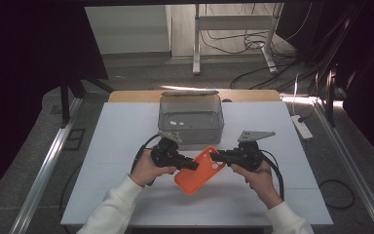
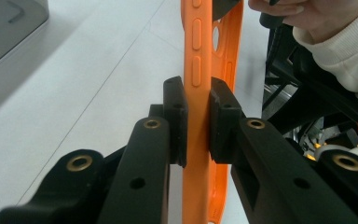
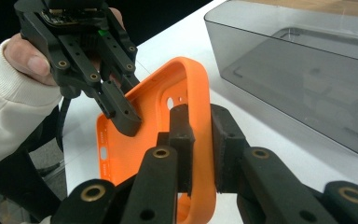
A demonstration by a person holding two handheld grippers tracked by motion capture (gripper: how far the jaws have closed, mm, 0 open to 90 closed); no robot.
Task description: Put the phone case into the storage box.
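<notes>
Both forearms enter from the near edge, converging. Left gripper [image 1: 191, 165] clamps one side wall of the orange soft plastic phone case [image 1: 199, 170]; right gripper [image 1: 217, 157] clamps its opposite wall. Case held tilted above white table [image 1: 117, 146], just near of grey translucent bin [image 1: 191, 117].

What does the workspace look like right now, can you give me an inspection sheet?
Surface: white table, bare around the work.
Job's things: orange phone case held off the table between both grippers; grey clear box behind it.
Clutter: nothing seen.
Grippers: left gripper and right gripper each shut on a case edge.
Cables: black gripper cable trails over the table; loose cables on the floor.
Surroundings: power strip by the table's right edge; desk frame beyond.
</notes>
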